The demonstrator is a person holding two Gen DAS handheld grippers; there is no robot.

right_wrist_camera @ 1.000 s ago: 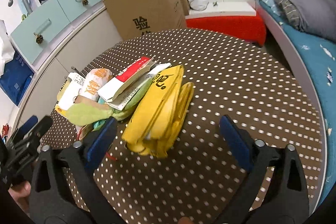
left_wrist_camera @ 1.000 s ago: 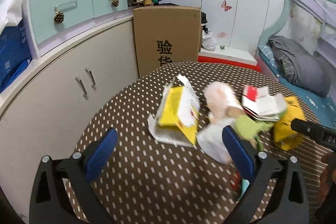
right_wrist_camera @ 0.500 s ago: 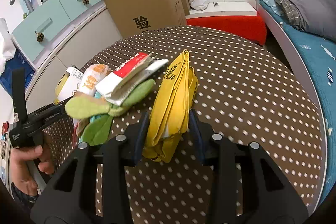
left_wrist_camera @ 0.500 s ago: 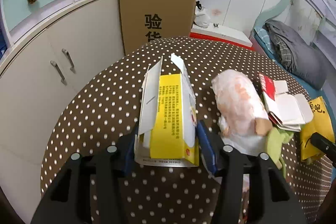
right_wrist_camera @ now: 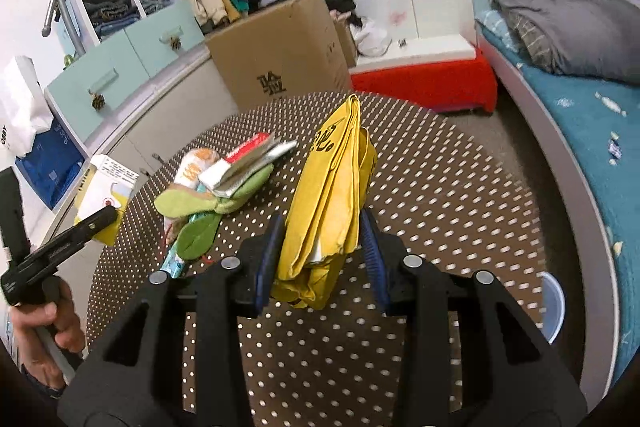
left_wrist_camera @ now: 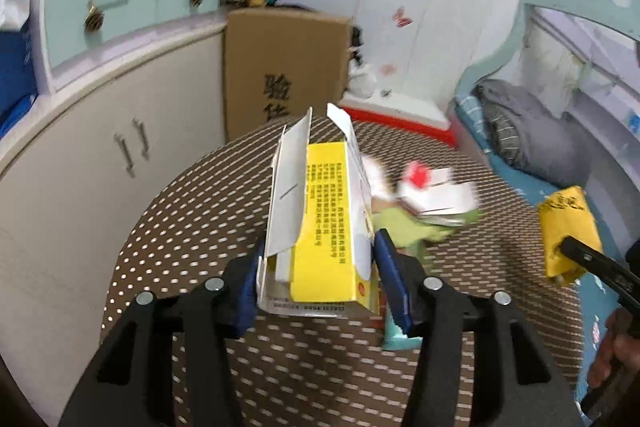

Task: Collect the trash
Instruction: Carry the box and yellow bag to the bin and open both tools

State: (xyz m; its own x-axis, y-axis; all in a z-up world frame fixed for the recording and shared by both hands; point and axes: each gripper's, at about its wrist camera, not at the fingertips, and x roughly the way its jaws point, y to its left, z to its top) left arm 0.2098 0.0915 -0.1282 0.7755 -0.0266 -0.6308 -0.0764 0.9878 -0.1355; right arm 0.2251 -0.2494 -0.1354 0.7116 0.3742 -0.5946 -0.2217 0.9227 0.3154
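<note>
Trash gripped both sides: yellow carton (left_wrist_camera: 324,227) pinched by left gripper (left_wrist_camera: 320,279), yellow bag (right_wrist_camera: 332,195) by right gripper (right_wrist_camera: 324,259). Blue bowl (right_wrist_camera: 554,307) visible only from right wrist.

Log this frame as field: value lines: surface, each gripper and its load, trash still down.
surface: round brown polka-dot table
left gripper: shut on the yellow and white carton, flaps open, lifted
right gripper: shut on the folded yellow bag
still on table: red and white packet, orange-print wrapper, green scraps
nearby: cardboard box behind the table
</note>
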